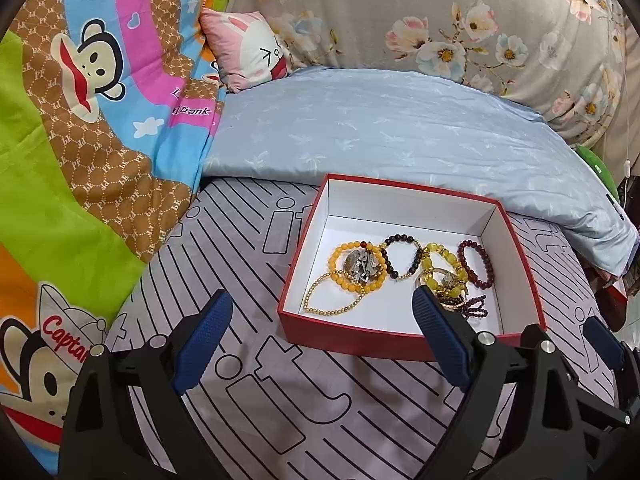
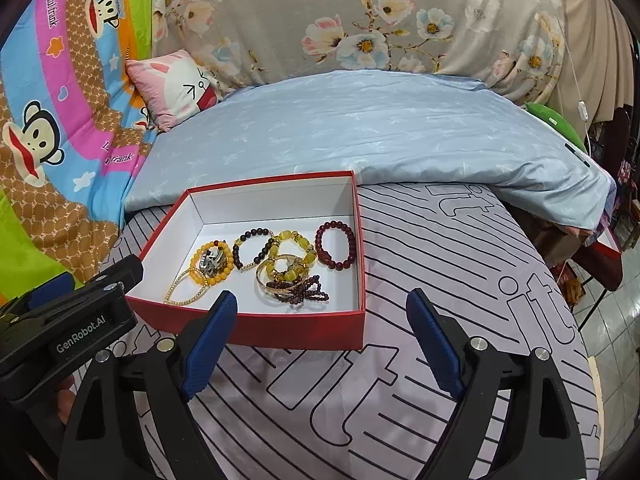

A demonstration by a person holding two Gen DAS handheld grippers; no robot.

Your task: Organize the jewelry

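A red box (image 1: 362, 334) with a white inside sits on the striped bedsheet; it also shows in the right wrist view (image 2: 280, 326). Inside lie several bead bracelets: an orange one (image 1: 348, 252) around a metal piece, a thin gold bead chain (image 1: 320, 308), a dark brown one (image 1: 394, 268), a yellow one (image 1: 430, 264), a dark red one (image 1: 476, 264) and a purple strand (image 1: 476, 308). A gold bangle (image 2: 280, 284) lies among them. My left gripper (image 1: 322, 302) is open and empty just in front of the box. My right gripper (image 2: 320, 304) is open and empty by the box's near wall.
A folded light blue quilt (image 1: 380, 132) lies behind the box. A cartoon monkey blanket (image 1: 80, 120) covers the left. A small pink pillow (image 1: 248, 52) and a floral cover (image 1: 440, 20) are at the back. The bed edge and tiled floor (image 2: 616, 340) are to the right.
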